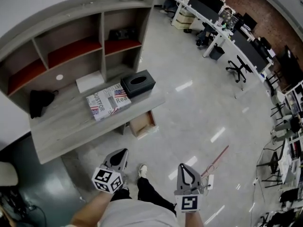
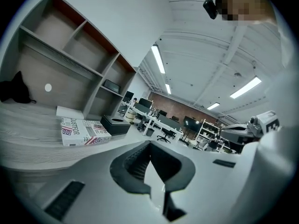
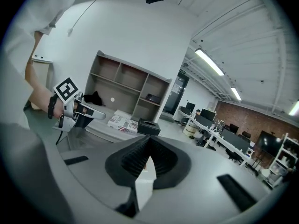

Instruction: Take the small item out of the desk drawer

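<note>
— Pale, glossy office floor (image 1: 199,103) stretches ahead of both my grippers. A long grey wood-grain tabletop (image 1: 61,134) with open shelving (image 1: 71,44) behind it stands ahead of them and off to their left.

— Where's the drawer?

— Under the tabletop's near edge. It's a shallow light-brown wooden drawer (image 1: 142,123), pulled out, ahead of my left gripper (image 2: 150,146) and a little to its right, well apart from it.

— And the small item?

— I can't make it out. By the task it should lie inside that drawer, but the inside is too small to read from where I stand.

— What are your grippers holding?

— Nothing. The left gripper's jaws are together, and so are those of my right gripper (image 3: 149,141), so whichever I use has to part first.

— Anything on top to mind?

— A flat rectangular box printed with flags and lettering (image 1: 108,101) and, just beside its far corner, a black tissue box with an oval slot (image 1: 138,82). Both sit beyond the drawer, so I'd expect them to be clear of my reach.

— How will the item handle?

— Being small, it's probably light and may skid across the drawer floor if nudged. I'd come down from above, clear of the drawer walls, and pinch it across its narrowest part near the middle. I'd squeeze gently until I know whether it's stiff or fragile.
</note>
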